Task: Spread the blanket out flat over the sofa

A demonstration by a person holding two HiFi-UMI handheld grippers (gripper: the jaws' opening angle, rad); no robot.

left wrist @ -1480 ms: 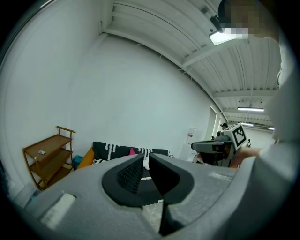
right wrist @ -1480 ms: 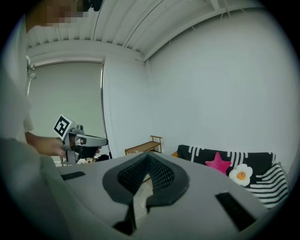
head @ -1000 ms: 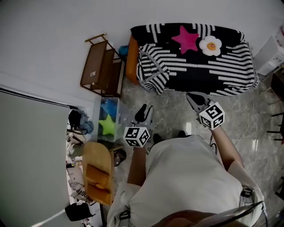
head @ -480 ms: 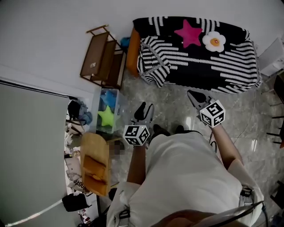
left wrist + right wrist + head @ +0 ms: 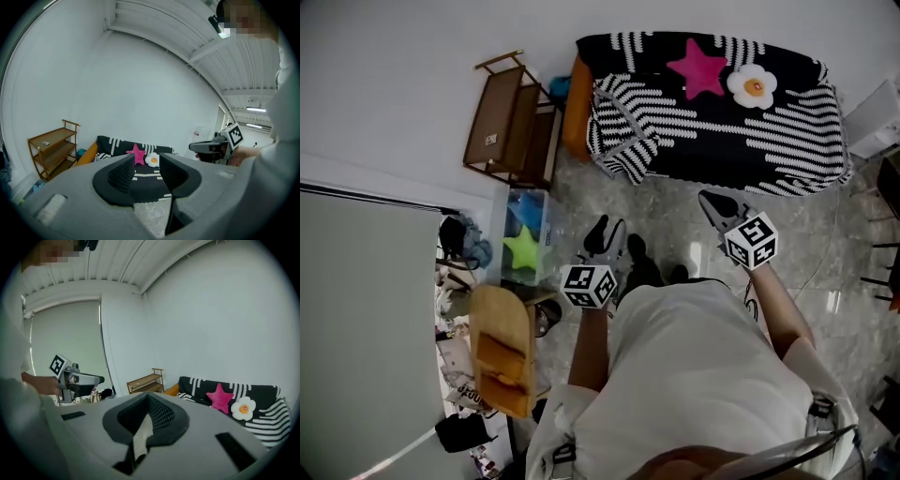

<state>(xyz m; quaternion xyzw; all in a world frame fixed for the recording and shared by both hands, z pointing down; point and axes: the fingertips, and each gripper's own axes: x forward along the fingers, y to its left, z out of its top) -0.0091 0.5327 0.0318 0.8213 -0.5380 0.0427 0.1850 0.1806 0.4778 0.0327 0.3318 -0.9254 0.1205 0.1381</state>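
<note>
well short of blanket [image 5: 712, 122] on sofa [image 5: 574, 120]: left fingers [image 5: 123, 173] just opened, empty; right fingers [image 5: 164, 416] together.

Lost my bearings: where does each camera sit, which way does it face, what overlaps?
Head view: on the person's head, steeply down at the sofa; shows torso, arms, left tool, right tool.
Left gripper view: on left tool, facing the sofa between empty jaws that have just been opening; right tool at right.
Right gripper view: on right tool, past shut jaws toward wooden shelf; left tool at left.
Shared: all show the sofa.
</note>
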